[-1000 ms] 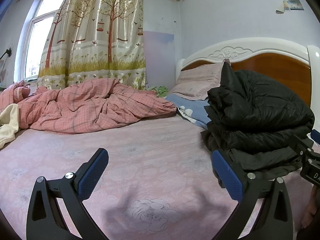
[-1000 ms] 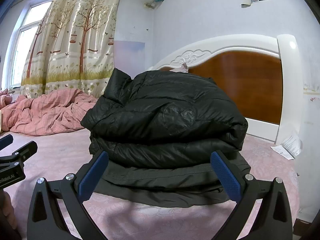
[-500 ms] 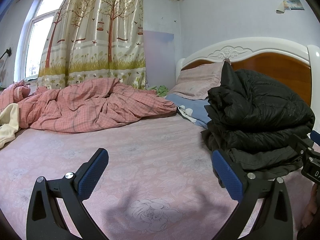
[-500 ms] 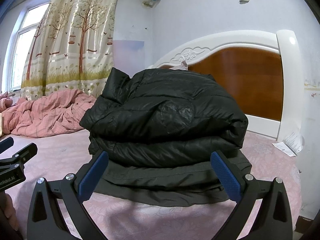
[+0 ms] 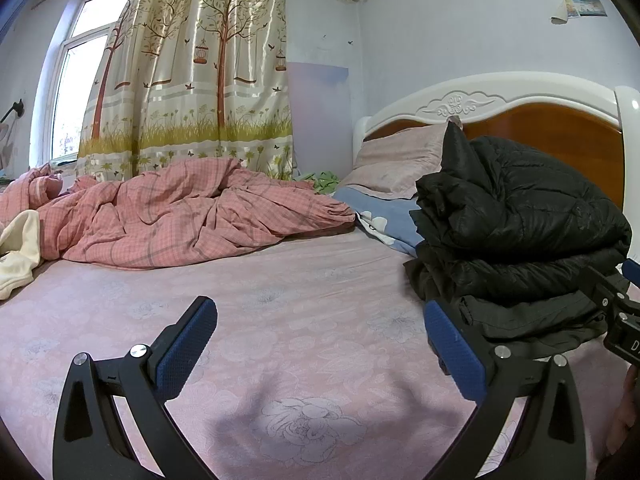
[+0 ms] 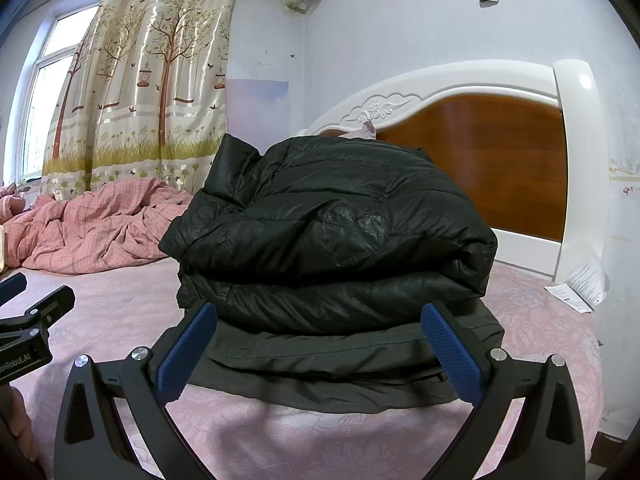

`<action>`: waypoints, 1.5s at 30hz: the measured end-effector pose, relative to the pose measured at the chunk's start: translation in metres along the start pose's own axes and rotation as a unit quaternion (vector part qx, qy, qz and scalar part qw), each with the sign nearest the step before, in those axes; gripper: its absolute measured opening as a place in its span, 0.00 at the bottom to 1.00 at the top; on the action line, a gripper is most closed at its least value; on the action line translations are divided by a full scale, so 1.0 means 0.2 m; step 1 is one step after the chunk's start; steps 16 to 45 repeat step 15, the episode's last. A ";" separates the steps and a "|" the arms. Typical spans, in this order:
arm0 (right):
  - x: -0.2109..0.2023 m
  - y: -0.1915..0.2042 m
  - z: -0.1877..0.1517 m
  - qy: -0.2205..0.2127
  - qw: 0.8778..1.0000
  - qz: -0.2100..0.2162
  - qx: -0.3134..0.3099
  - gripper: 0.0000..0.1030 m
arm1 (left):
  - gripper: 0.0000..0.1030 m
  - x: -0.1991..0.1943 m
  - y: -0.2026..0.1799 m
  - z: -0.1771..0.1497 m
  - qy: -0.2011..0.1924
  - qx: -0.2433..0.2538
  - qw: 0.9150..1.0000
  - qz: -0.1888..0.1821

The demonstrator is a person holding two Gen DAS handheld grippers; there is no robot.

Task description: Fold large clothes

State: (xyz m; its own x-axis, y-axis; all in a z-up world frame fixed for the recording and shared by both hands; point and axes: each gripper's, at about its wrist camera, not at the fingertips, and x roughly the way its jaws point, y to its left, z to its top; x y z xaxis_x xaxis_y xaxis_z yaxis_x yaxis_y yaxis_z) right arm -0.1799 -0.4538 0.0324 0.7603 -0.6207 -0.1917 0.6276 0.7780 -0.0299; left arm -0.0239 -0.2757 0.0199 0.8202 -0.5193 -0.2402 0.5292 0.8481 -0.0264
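The folded black puffer jacket [image 6: 332, 240] lies stacked in layers straight ahead of the right tool [image 6: 318, 344], its long axis running crosswise, folded edge facing the tool. Both the right tool and the left tool [image 5: 320, 344] gape wide, holding nothing. The jacket rests on the bed [image 5: 280, 320] with its pink floral sheet, before a wooden headboard [image 6: 500, 152]; a pink checked quilt [image 5: 180, 212] and tree-print curtain [image 5: 192, 72] lie beyond the left tool.

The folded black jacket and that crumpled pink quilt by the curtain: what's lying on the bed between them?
In the left wrist view, a blue pillow with a pink pillow on it lies between the black jacket and pink quilt; nearer, only bare bedsheet.
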 end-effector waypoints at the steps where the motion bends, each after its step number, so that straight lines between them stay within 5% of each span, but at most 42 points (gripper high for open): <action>1: 0.00 0.00 0.00 0.000 1.000 0.000 0.000 1.00 | 1.00 0.00 0.00 0.00 0.000 0.000 1.000 0.001; 45: 0.00 0.00 0.00 0.003 1.000 0.000 -0.001 1.00 | 1.00 -0.01 0.01 0.00 0.000 0.000 1.000 0.003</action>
